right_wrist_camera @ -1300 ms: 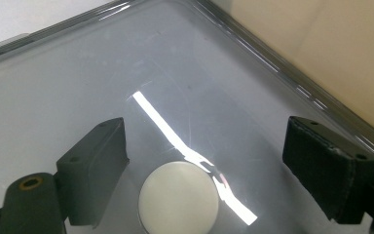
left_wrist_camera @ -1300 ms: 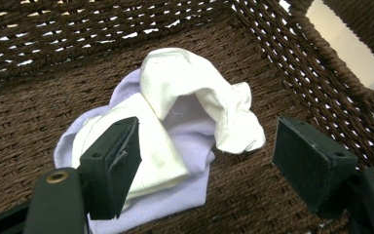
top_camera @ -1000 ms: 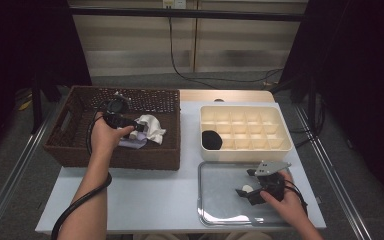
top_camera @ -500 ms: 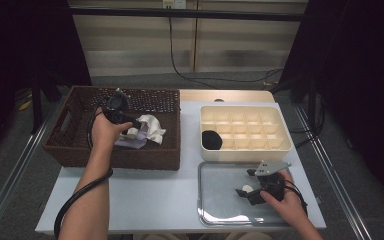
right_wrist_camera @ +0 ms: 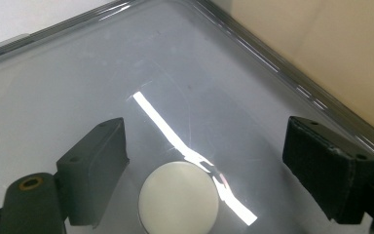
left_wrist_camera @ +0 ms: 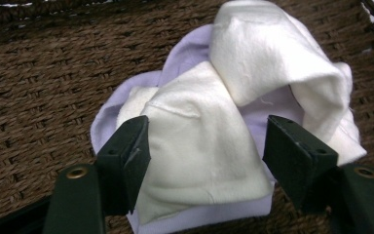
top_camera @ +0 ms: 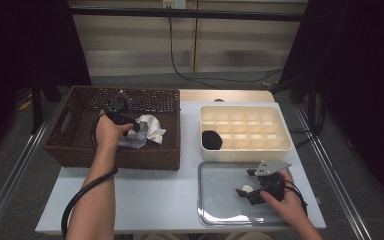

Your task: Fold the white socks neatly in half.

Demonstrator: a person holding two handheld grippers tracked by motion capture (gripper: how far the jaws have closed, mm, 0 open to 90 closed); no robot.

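A bundle of white and lilac cloth lies in the brown wicker basket. My left gripper is down in the basket, open, with one jaw on each side of the white cloth. My right gripper hovers open just above the metal tray. A small white round disc lies on the tray between its jaws.
A cream compartment box stands behind the tray, with a black item in its near left cell. The box's cream wall runs close along the tray's rim. The basket's woven walls enclose the left gripper.
My left gripper has moved right and down toward the cloth bundle, and its jaws now straddle it. The right gripper has stayed over the tray.
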